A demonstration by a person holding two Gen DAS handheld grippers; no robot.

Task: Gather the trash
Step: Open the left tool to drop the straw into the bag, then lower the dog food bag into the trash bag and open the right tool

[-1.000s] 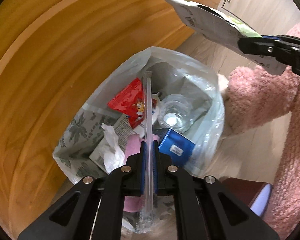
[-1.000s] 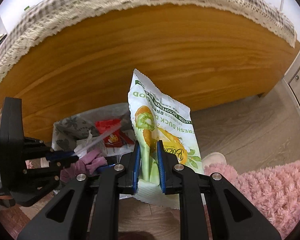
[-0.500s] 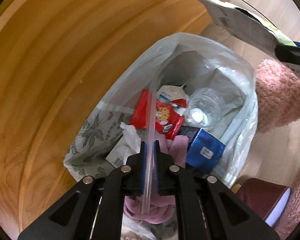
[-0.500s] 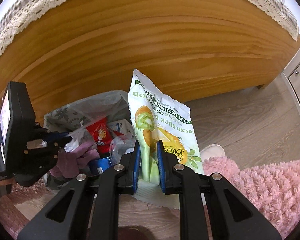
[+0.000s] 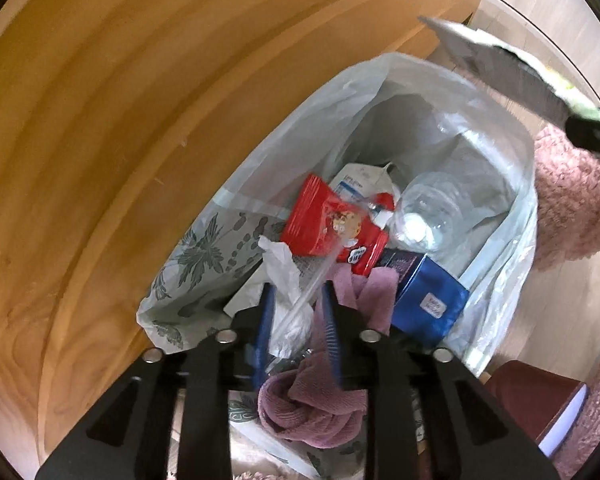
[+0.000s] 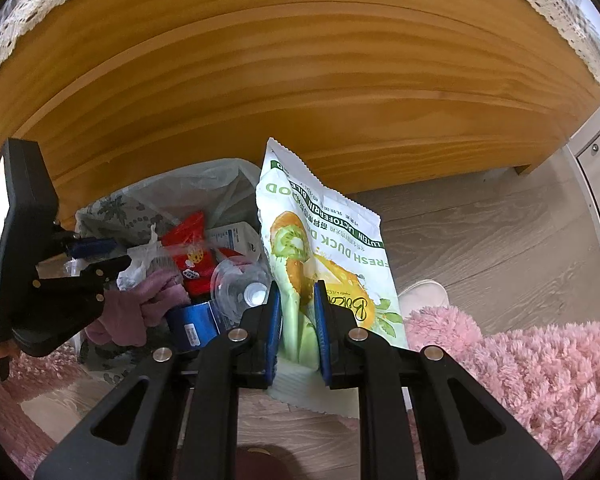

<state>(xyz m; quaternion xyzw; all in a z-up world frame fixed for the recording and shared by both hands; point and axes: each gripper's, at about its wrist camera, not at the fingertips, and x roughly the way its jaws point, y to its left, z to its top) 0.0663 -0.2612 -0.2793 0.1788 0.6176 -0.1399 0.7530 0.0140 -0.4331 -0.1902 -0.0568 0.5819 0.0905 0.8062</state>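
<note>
A lined trash bin (image 5: 384, 76) stands against a wooden bed frame; it also shows in the right wrist view (image 6: 204, 176). It holds a red snack packet (image 5: 324, 224), a clear bottle (image 5: 424, 220), a blue carton (image 5: 432, 300), a pink cloth (image 5: 312, 408) and tissue. My left gripper (image 5: 298, 300) is open just above the bin; a clear plastic bag (image 5: 320, 276) slips down between its jaws. My right gripper (image 6: 296, 304) is shut on a green and white snack bag (image 6: 324, 240), held upright to the right of the bin; it also shows in the left wrist view (image 5: 512, 68).
The wooden bed frame (image 6: 300, 60) rises behind the bin, with a lace-edged cover (image 6: 560, 4) on top. A pink fluffy rug (image 6: 520, 368) lies right of the bin on the wood floor (image 6: 492, 232). A maroon box (image 5: 540, 400) sits near the bin.
My left gripper has opened and let go of the clear plastic bag, which drops into the bin. My right gripper has come closer to the bin with the snack bag.
</note>
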